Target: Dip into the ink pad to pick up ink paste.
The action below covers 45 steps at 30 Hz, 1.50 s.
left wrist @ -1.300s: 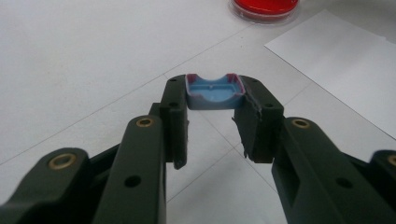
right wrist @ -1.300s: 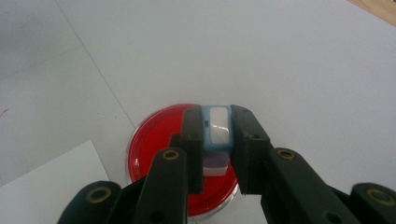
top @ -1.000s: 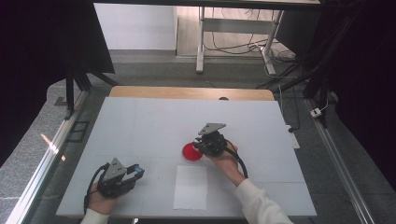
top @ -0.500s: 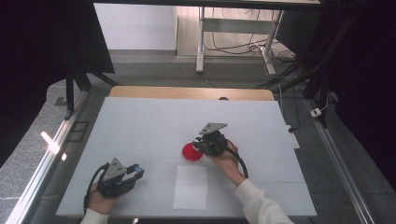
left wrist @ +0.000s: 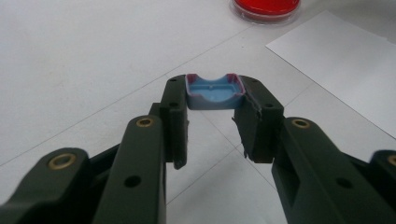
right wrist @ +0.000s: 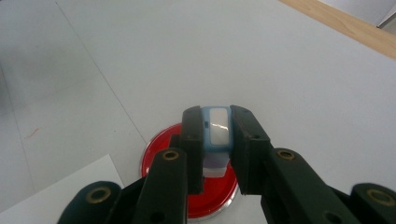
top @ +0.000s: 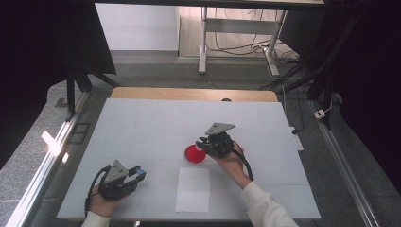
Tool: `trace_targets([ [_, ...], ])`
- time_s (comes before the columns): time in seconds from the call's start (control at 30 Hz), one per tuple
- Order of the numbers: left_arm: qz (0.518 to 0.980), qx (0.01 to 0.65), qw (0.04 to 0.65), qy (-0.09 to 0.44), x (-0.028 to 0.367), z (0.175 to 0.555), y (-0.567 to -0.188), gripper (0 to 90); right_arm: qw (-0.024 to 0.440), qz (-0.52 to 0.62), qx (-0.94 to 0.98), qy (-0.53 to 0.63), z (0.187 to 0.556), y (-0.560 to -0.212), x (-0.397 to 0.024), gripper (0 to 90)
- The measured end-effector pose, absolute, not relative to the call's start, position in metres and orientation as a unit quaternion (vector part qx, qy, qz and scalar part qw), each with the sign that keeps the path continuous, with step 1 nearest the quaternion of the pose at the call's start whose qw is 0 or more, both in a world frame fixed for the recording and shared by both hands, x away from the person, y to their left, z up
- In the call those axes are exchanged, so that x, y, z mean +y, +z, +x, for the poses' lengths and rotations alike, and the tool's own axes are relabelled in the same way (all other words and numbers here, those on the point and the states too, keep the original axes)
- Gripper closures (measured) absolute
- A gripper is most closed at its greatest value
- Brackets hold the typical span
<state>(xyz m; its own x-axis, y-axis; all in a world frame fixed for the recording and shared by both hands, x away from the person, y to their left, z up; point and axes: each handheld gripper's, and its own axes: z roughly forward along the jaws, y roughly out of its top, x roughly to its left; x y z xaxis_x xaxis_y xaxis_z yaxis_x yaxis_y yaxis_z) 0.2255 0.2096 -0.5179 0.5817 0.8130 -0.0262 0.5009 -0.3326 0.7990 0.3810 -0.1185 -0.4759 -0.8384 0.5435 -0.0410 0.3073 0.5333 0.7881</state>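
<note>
In the high view, the left gripper rests at the near left of the white table, its jaws closed on a small blue piece that is too small here to make out. The right gripper sits near the middle, its tips over the far right edge of the red dish; what it holds is hidden by its own body. A white sheet lies just near of the dish. In the left gripper view, the jaws clamp the blue piece, a shallow tray-like part with pinkish edges; the dish is cut off at the top. In the right gripper view, the jaws pinch a blue block with a pale face, above the dish, partly covered.
</note>
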Motion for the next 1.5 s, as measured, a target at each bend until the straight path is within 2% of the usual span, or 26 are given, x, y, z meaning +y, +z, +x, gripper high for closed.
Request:
trace_targets([
  [0.83,0.794,0.415,0.401,0.193,0.209,0.226,-0.519,64.7,0.124,0.248,0.836,0.474,0.364,-0.456,-0.144,76.0],
  [1.5,0.793,0.416,0.401,0.193,0.210,0.227,-0.519,64.7,0.129,0.233,0.832,0.486,0.345,-0.446,-0.154,76.0],
])
